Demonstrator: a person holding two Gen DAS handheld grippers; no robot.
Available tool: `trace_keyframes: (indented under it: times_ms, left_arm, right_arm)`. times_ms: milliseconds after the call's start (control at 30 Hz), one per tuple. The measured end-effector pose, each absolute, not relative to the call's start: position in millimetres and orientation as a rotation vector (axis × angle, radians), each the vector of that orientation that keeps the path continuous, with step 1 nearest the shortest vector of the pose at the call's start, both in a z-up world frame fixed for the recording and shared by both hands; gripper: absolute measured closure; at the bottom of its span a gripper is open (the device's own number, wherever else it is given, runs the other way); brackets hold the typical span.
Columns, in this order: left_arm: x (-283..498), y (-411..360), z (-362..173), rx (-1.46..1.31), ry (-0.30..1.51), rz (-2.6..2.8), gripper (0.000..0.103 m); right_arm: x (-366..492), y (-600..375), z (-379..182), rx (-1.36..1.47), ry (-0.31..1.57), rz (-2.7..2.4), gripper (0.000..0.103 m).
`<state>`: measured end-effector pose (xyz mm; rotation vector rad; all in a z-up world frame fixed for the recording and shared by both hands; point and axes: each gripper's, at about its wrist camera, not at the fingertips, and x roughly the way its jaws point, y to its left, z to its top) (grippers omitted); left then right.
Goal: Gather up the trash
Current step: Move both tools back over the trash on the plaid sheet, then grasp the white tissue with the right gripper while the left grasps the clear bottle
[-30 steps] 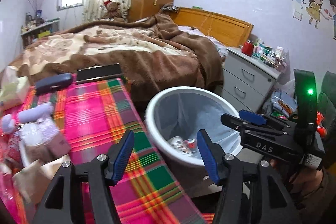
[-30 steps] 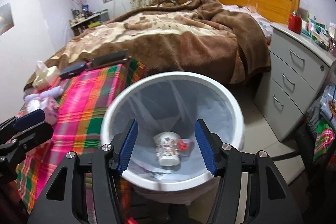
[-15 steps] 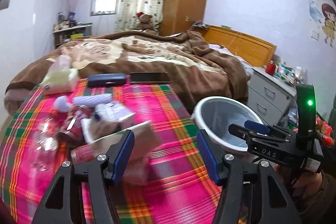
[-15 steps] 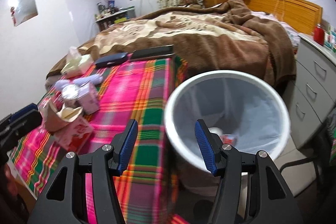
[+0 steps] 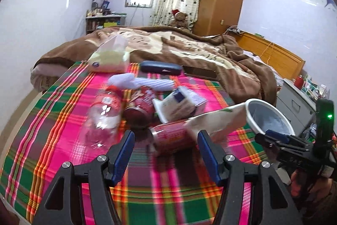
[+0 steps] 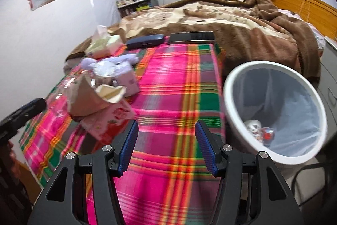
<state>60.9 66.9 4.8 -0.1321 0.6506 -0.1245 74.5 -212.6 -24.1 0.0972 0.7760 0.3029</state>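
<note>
We held the left gripper [image 5: 166, 147] with jaws apart and empty, a red can [image 5: 171, 137] just ahead of its tips. The right gripper [image 6: 166, 140] also gaped empty, the white bin [image 6: 276, 158] to its right.

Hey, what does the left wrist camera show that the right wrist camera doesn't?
Only the left wrist view shows the red can lying by the left gripper, and a clear plastic bottle. Only the right wrist view shows the cup inside the bin. Both show the white bin, the plaid tablecloth and the bed.
</note>
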Motion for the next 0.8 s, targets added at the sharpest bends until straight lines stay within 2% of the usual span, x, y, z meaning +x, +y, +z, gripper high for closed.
trace_keyframes:
  times_ms: [433, 700, 733, 767, 800]
  left_arm:
    - [68.7, 110.3, -11.1, -0.154, 0.685, -0.080, 0.041]
    - [76.5, 122.8, -18.0, -0.154, 0.699, -0.061, 0.041]
    - [77.6, 123.6, -19.1, -0.154, 0.703, -0.056, 0.041]
    - [79.2, 124.9, -20.1, -0.157, 0.705, -0.054, 0.041]
    - [81.0, 126.3, -20.8, -0.161, 0.707, -0.054, 0.041]
  right_arm:
    - [80.4, -161.9, 8.2, 0.079, 0.651, 0.530, 0.045]
    - [84.1, -144.0, -1.3, 0.030, 0.697, 0.600, 0.046]
    - [80.5, -143.4, -2.8, 0.023, 0.693, 0.589, 0.053]
    - [77.7, -143.5, -4.3, 0.020, 0.693, 0.577, 0.066]
    - [78.0, -142.9, -4.5, 0.020, 0.694, 0.574, 0.069]
